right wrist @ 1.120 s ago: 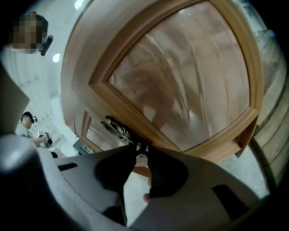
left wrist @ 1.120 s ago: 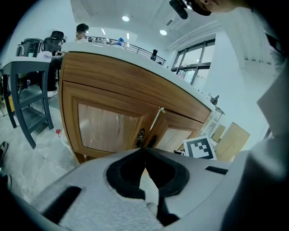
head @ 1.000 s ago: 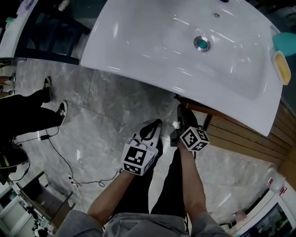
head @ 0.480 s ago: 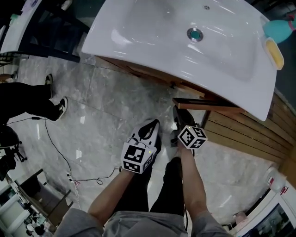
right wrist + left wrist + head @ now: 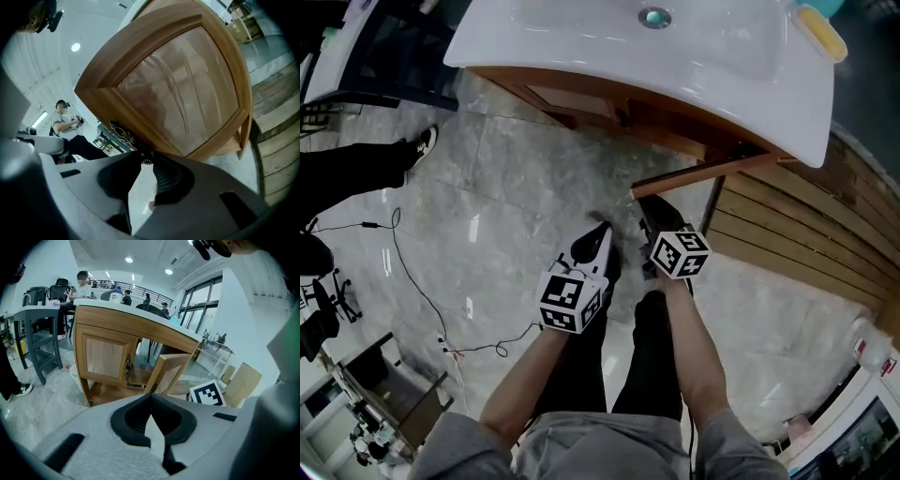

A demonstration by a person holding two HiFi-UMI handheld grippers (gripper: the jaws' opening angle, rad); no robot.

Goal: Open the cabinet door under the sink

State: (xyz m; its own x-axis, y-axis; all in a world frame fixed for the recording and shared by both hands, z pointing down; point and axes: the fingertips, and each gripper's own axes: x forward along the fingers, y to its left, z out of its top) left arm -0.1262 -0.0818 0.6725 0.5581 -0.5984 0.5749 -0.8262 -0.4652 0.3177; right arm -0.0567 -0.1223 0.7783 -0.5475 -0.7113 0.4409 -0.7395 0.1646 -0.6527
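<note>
Under the sink (image 5: pixel 581 42), the cabinet door (image 5: pixel 703 175) stood swung well out from the wooden cabinet (image 5: pixel 581 98), its top edge showing as a slanted bar below the basin's front rim. A second before, only a short piece of that edge had peeped from beneath the sink. Half a second later it had come out farther, and now it angled clear of the cabinet front. The person's view had drawn back as well, so the sink sat higher in the head view.

The right claw (image 5: pixel 649 211) was at the door's free end, below the sink. In its own view its jaws were closed on the dark ornate handle (image 5: pixel 129 136) at the door's edge, with the wooden panel filling the picture above them. The left claw (image 5: pixel 598 236) hung beside the right one, farther from the sink, its jaws pressed together on nothing. Its view faced the cabinet from the front: the left-hand door (image 5: pixel 104 357) was shut, and the task's door stood ajar beside it with the shadowed inside showing between them.

Judged from this, the opening was largely done. The door was free of its frame, and only the last of the swing, if more was wanted, and the release of the handle seemed left.
</note>
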